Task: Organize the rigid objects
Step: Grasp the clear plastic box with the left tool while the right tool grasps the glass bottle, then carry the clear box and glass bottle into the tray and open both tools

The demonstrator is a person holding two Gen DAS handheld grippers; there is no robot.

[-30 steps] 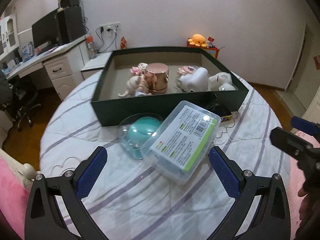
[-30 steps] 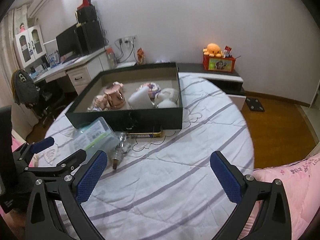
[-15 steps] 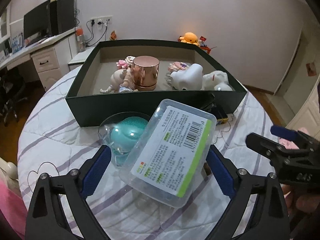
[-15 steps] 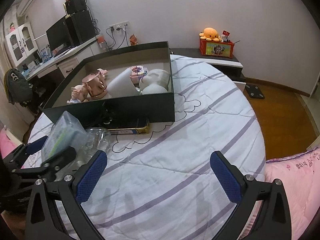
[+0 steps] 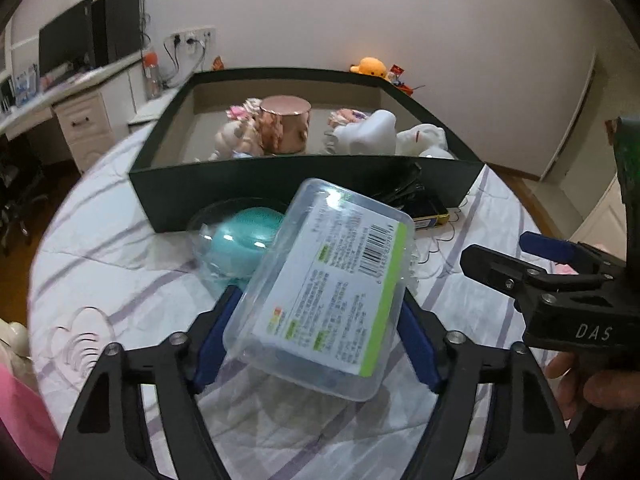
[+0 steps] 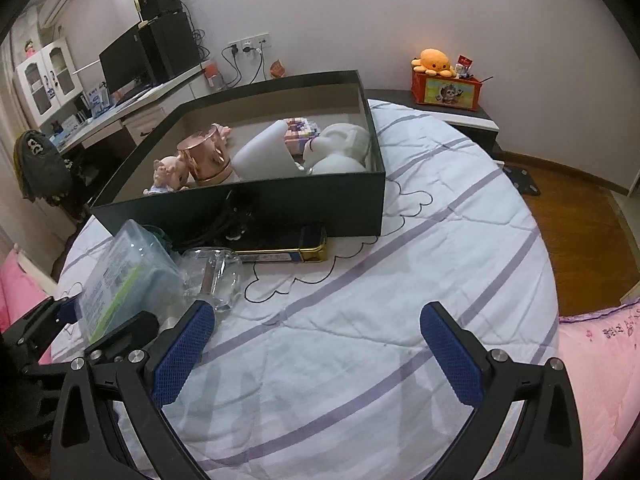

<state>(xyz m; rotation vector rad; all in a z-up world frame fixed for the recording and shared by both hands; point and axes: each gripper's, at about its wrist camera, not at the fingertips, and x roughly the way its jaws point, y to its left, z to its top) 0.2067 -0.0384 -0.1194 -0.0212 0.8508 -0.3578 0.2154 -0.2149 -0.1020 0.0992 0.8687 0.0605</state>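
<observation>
A clear plastic box [image 5: 332, 280] with a white and green label sits tilted between the blue pads of my left gripper [image 5: 318, 296]. The jaws are closing and both pads [image 5: 216, 332] lie against the box's sides. The same box [image 6: 124, 276] shows at the lower left of the right wrist view. Behind it lies a teal round thing in a clear dome [image 5: 244, 240]. The dark green tray box [image 5: 304, 184] holds a copper cup [image 5: 285, 124], dolls and white figures [image 5: 368, 134]. My right gripper [image 6: 318, 316] hangs open over bare bedspread, with nothing between its fingers.
A glass jar [image 6: 218, 276], a gold-edged tin [image 6: 288, 248] and a black cord [image 6: 236, 216] lie against the tray box's front wall. The round bed has a white striped spread [image 6: 400, 280]. A desk stands at the far left, pink bedding [image 6: 600, 352] at the right.
The left jaws have narrowed from wide open onto the plastic box, which now fills more of the view. The right gripper has sunk a little and come closer to the box.
</observation>
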